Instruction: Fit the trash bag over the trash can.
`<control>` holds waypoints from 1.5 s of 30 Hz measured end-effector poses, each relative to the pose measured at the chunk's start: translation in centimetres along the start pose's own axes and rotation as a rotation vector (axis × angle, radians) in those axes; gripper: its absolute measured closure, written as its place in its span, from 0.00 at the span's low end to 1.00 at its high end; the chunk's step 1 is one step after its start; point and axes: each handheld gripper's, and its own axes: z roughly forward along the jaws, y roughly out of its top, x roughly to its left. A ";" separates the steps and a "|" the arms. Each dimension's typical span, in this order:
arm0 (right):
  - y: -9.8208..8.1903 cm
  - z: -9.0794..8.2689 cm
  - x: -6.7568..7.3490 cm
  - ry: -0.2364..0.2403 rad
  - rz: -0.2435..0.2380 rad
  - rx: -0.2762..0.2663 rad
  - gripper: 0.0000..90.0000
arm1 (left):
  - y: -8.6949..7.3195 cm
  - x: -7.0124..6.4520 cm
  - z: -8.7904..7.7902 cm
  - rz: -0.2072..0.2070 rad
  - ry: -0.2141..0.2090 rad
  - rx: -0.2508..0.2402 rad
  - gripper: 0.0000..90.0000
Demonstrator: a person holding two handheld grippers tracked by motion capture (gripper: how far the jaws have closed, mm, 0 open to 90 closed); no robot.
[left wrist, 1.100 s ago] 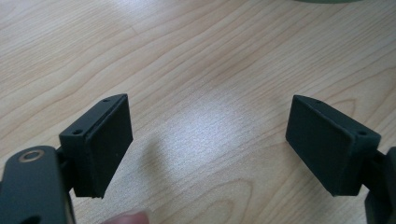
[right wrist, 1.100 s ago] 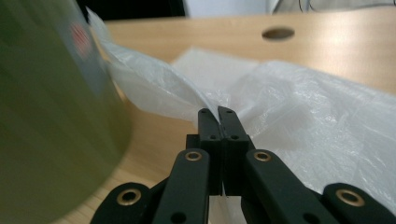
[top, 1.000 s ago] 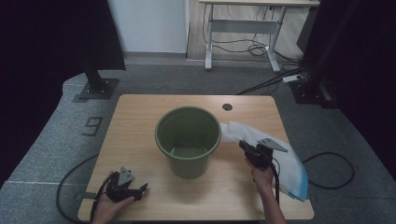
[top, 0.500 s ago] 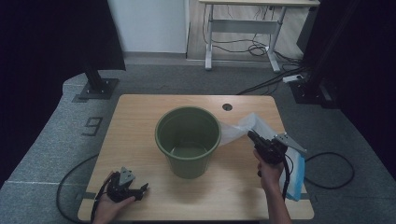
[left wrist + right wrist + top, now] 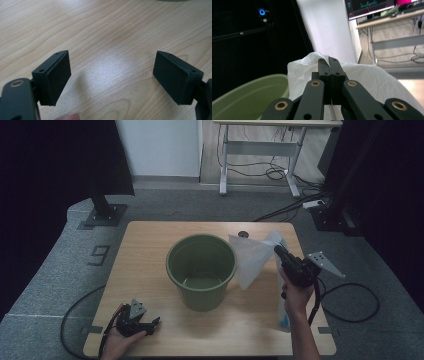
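- Lifted since a second ago, my right gripper now carries the white plastic bag up beside the green bucket, jaws clamped tight on its edge.
- Bag's lower end trails behind my forearm (partly hidden).
- My left gripper rests at the table front, jaws wide, holding nothing.

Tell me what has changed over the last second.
The right gripper, shut on the white plastic bag, has risen and lifted the bag's upper part off the table beside the green bucket; the bag's lower end still lies on the table. The left gripper stayed open at the table's near edge, and the bucket has not moved.
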 end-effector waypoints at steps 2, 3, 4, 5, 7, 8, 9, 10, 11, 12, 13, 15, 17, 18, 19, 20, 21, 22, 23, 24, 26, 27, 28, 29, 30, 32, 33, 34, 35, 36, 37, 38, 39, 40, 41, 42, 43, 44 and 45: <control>0.8 -0.2 0.5 0.001 -0.007 -0.022 0.99 | 0.0 0.0 0.0 0.001 -0.001 0.001 0.16; 1.3 -0.4 0.7 0.000 -0.013 -0.037 0.99 | 0.0 0.0 0.0 0.001 -0.001 0.001 0.16; 1.7 -0.5 0.8 0.002 -0.015 -0.043 0.99 | 0.0 0.0 0.1 0.002 -0.001 0.002 0.16; 2.1 -0.7 0.9 0.003 -0.016 -0.051 0.99 | 0.0 0.0 0.1 0.002 -0.001 0.002 0.16; 3.0 -1.0 1.1 0.000 -0.023 -0.071 0.99 | 0.0 0.0 0.1 0.003 -0.002 0.004 0.16; 3.3 -1.1 1.2 -0.002 -0.028 -0.074 0.99 | 0.0 0.0 0.1 0.002 -0.002 0.005 0.16; 3.9 -1.3 1.4 0.000 -0.033 -0.086 0.99 | 0.0 0.0 0.1 0.002 -0.002 0.005 0.16; 4.3 -1.4 1.5 0.000 -0.035 -0.091 0.99 | 0.0 0.0 0.1 0.002 -0.004 0.005 0.16; 4.7 -1.5 1.6 0.000 -0.040 -0.095 0.99 | 0.0 0.0 0.1 0.002 -0.004 0.005 0.16; 5.0 -1.5 1.8 0.001 -0.043 -0.097 0.99 | 0.0 -0.1 0.2 0.003 -0.004 0.006 0.16; 5.5 -1.6 2.0 0.001 -0.048 -0.104 0.99 | 0.0 -0.1 0.2 0.004 -0.004 0.007 0.16; 6.2 -1.7 2.3 0.004 -0.056 -0.113 0.99 | 0.0 -0.2 0.2 0.007 -0.006 0.010 0.16; 7.0 -1.7 2.7 0.009 -0.063 -0.119 0.99 | 0.0 -0.2 0.2 0.009 -0.009 0.013 0.16; 7.2 -1.7 2.9 0.010 -0.065 -0.124 0.99 | 0.1 -0.2 0.3 0.009 -0.009 0.013 0.16; 7.6 -1.7 3.2 0.012 -0.071 -0.128 0.99 | 0.1 -0.2 0.3 0.009 -0.010 0.013 0.16; 7.8 -1.7 3.4 0.014 -0.074 -0.132 0.99 | 0.1 -0.2 0.3 0.009 -0.010 0.012 0.16; 8.1 -1.7 3.7 0.016 -0.081 -0.138 0.99 | 0.1 -0.2 0.3 0.009 -0.010 0.012 0.16; 8.3 -1.7 3.9 0.015 -0.089 -0.140 0.99 | 0.1 -0.2 0.2 0.009 -0.011 0.012 0.16; 8.6 -1.7 4.1 0.017 -0.094 -0.145 0.99 | 0.1 -0.2 0.2 0.008 -0.011 0.011 0.16; 8.8 -1.6 4.2 0.017 -0.094 -0.149 0.99 | 0.1 -0.2 0.2 0.009 -0.012 0.011 0.16; 9.4 -1.6 4.5 0.017 -0.097 -0.156 0.99 | 0.1 -0.2 0.3 0.009 -0.013 0.012 0.16; 9.7 -1.6 4.6 0.020 -0.098 -0.159 0.99 | 0.1 -0.3 0.3 0.009 -0.012 0.013 0.16; 9.9 -1.6 4.8 0.022 -0.098 -0.164 0.99 | 0.1 -0.3 0.3 0.010 -0.013 0.013 0.16; 10.1 -1.6 5.0 0.023 -0.099 -0.165 0.99 | 0.1 -0.3 0.3 0.010 -0.014 0.014 0.16; 10.3 -1.5 5.1 0.026 -0.099 -0.168 0.99 | 0.1 -0.3 0.3 0.010 -0.015 0.014 0.16; 10.7 -1.4 5.7 0.033 -0.105 -0.174 0.99 | 0.1 -0.3 0.3 0.009 -0.016 0.014 0.16; 11.0 -1.3 6.0 0.038 -0.109 -0.182 0.99 | 0.1 -0.3 0.3 0.009 -0.017 0.015 0.16; 11.2 -1.3 6.3 0.039 -0.114 -0.181 0.99 | 0.1 -0.3 0.3 0.008 -0.017 0.014 0.16; 11.5 -1.2 6.6 0.043 -0.119 -0.184 0.99 | 0.1 -0.2 0.3 0.008 -0.017 0.015 0.16; 11.6 -1.2 6.8 0.044 -0.123 -0.186 0.99 | 0.0 -0.2 0.3 0.007 -0.017 0.013 0.16; 11.9 -1.1 7.1 0.046 -0.129 -0.188 0.99 | 0.0 -0.2 0.3 0.008 -0.018 0.014 0.16; 12.1 -1.1 7.3 0.048 -0.134 -0.187 0.99 | 0.0 -0.2 0.3 0.007 -0.018 0.012 0.16; 12.5 -1.1 7.6 0.050 -0.137 -0.193 0.99 | 0.0 -0.2 0.3 0.006 -0.019 0.012 0.16; 12.7 -1.1 7.8 0.052 -0.141 -0.198 0.99 | 0.0 -0.2 0.3 0.003 -0.018 0.009 0.16; 13.0 -1.1 8.1 0.055 -0.146 -0.201 0.99 | 0.0 -0.2 0.3 0.003 -0.019 0.010 0.16; 13.1 -1.1 8.3 0.057 -0.150 -0.203 0.99 | 0.0 -0.2 0.3 0.003 -0.020 0.011 0.16; 13.2 -1.1 8.5 0.057 -0.155 -0.202 0.99 | 0.0 -0.2 0.3 0.003 -0.020 0.011 0.16; 13.2 -1.0 8.6 0.059 -0.162 -0.200 0.99 | 0.0 -0.2 0.3 0.003 -0.020 0.010 0.16; 13.0 -0.9 8.8 0.057 -0.168 -0.197 0.99 | 0.0 -0.2 0.3 0.004 -0.020 0.011 0.16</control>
